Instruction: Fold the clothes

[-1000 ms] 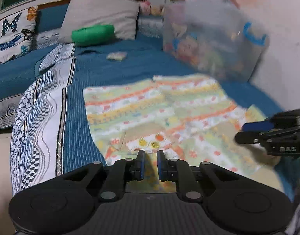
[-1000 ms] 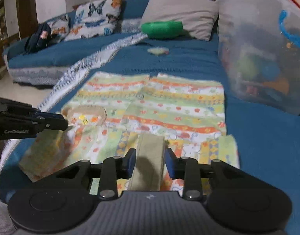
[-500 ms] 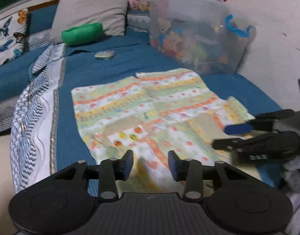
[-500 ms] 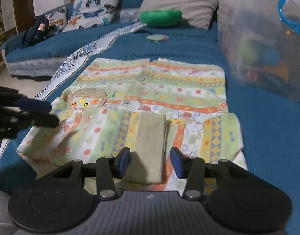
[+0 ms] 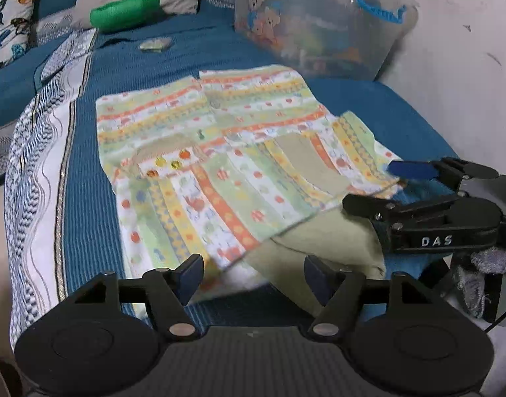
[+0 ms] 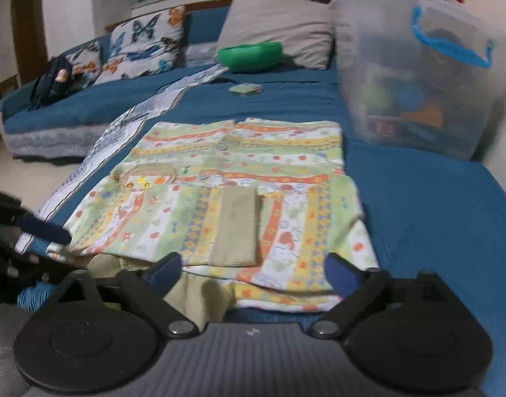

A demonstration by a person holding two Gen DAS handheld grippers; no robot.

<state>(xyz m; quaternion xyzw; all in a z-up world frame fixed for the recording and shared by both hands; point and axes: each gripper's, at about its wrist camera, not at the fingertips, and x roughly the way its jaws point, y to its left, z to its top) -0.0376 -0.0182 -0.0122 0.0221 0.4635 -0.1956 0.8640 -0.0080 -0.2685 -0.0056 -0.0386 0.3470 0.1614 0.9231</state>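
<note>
A small patterned shirt (image 5: 220, 152) with orange, yellow and green stripes lies flat on the blue bed cover, its near part folded up over the body; it also shows in the right wrist view (image 6: 239, 192). A plain olive cloth (image 5: 322, 244) sticks out under its near edge. My left gripper (image 5: 253, 274) is open and empty just before the shirt's near edge. My right gripper (image 6: 253, 271) is open and empty over the same edge. Each gripper shows at the side of the other's view.
A clear plastic storage box (image 5: 322, 20) with a blue handle stands at the far right against the wall. A green roll (image 5: 124, 11) and a grey pillow (image 6: 279, 23) lie at the back. A patterned white blanket strip (image 5: 44, 165) runs along the left.
Both grippers have opened and let go of the shirt. They have drawn back toward the near edge, and the folded part now lies flat.
</note>
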